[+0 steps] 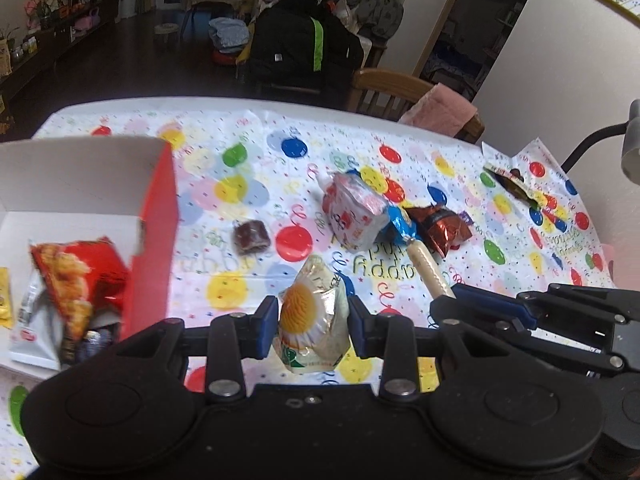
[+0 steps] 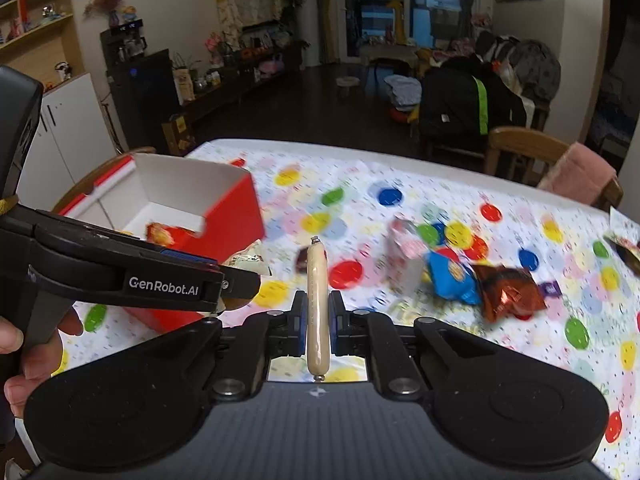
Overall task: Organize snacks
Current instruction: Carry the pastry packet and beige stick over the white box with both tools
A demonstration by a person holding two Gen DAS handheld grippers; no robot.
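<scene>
Left hand-held gripper [image 1: 313, 330]: jaws narrowed on a pale snack packet [image 1: 310, 316] printed with an orange-and-white flower-like motif, pads pressed against both its sides, packet lifted clear of the table [image 1: 260, 128]. Right hand-held gripper [image 2: 318, 326]: jaws closed on a thin beige sausage stick [image 2: 318, 312], held upright between the pads, metal clips visible at both ends, tip projecting well past the fingers. In the left wrist view, the same sausage stick [image 1: 430, 270] and the right hand-held gripper [image 1: 452, 300] just to the right of the packet.

Red box [image 1: 154, 240] with white interior, open at the top, on the left part of the table; inside it a red crisp bag [image 1: 76, 276], a white sachet and a yellow packet at the edge. Box left of both grippers, near the left one.

Table covered by a white cloth printed with coloured balloons. Loose on it, beyond the grippers: a small dark brown wrapped sweet [image 1: 251, 237], a white-and-red pouch [image 1: 354, 216], a blue packet [image 2: 454, 278], a shiny brown foil packet [image 2: 508, 290], and a dark wrapper [image 1: 512, 184] near the far right edge.

Behind the table: wooden chair [image 2: 520, 146] with pink cloth, dark jacket with a green stripe, shelves, dark floor. Fingers of a person's hand [image 2: 24, 356] on the left grip.
</scene>
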